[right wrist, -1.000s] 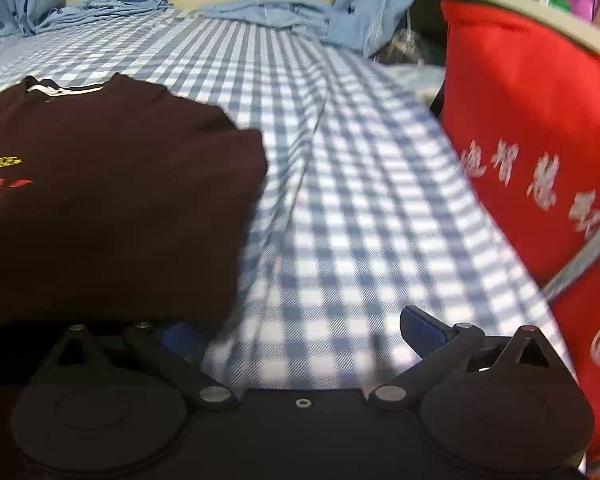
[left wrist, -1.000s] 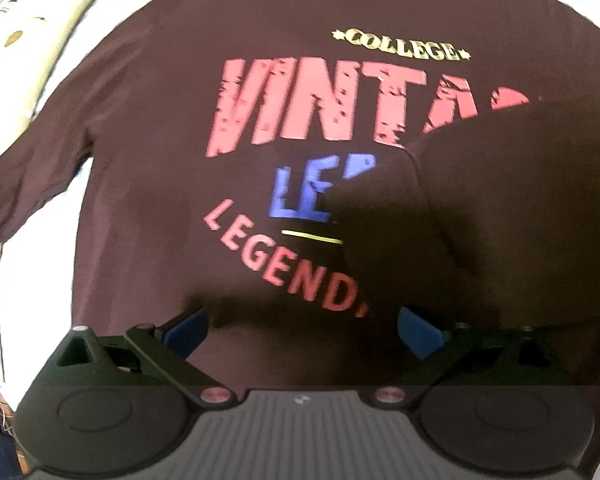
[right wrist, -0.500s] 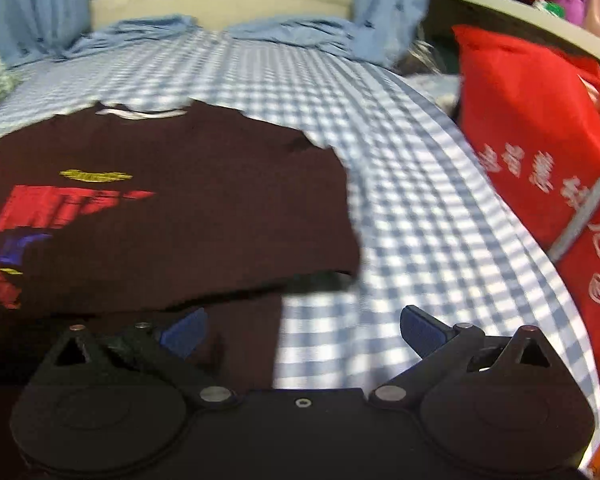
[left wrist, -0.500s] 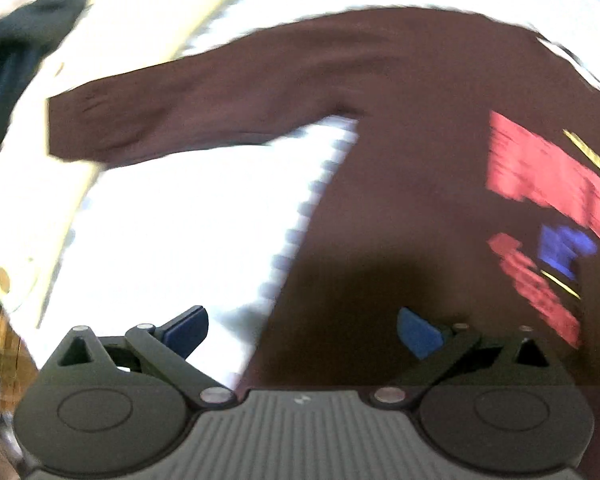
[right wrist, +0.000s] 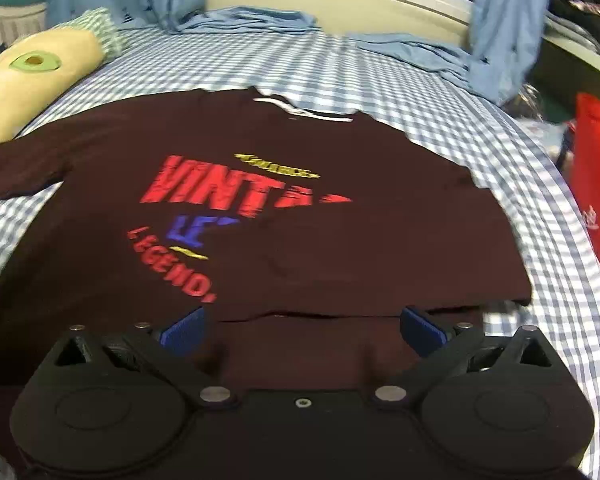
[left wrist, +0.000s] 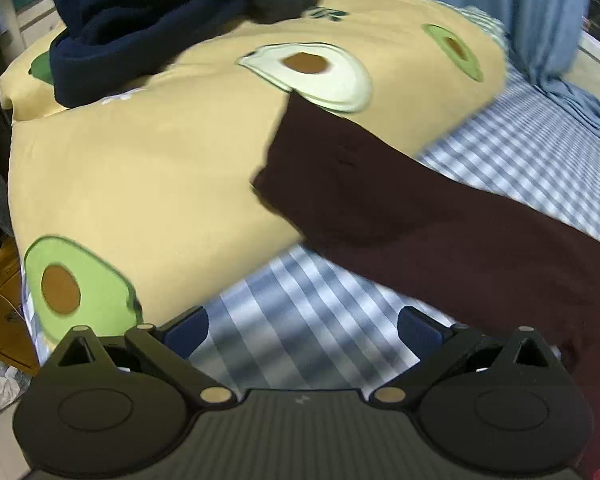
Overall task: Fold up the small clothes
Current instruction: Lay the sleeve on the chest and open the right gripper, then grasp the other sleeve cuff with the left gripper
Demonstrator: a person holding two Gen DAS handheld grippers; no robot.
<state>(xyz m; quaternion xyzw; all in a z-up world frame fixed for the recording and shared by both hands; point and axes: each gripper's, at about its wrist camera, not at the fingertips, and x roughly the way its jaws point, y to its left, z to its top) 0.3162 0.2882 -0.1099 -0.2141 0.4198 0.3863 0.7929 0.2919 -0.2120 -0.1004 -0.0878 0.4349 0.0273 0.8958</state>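
Maroon shirt [right wrist: 300,208] between avocado quilt [left wrist: 140,184] and red bag [right wrist: 598,184] (both hand-held grippers wide, empty).

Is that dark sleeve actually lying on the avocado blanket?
Touching. In the left wrist view the sleeve of the maroon shirt drapes up over the edge of the avocado-print blanket, its cuff end resting flat on the yellow fabric with no gap.

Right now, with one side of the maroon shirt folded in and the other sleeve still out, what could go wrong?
The unfolded sleeve lies partly up on the avocado-print quilt, so a pull may drag the quilt along. The left gripper is open over bare checked sheet, so closing here would probably pinch sheet, not sleeve. Tugging could also shift the folded flap lying over the print.
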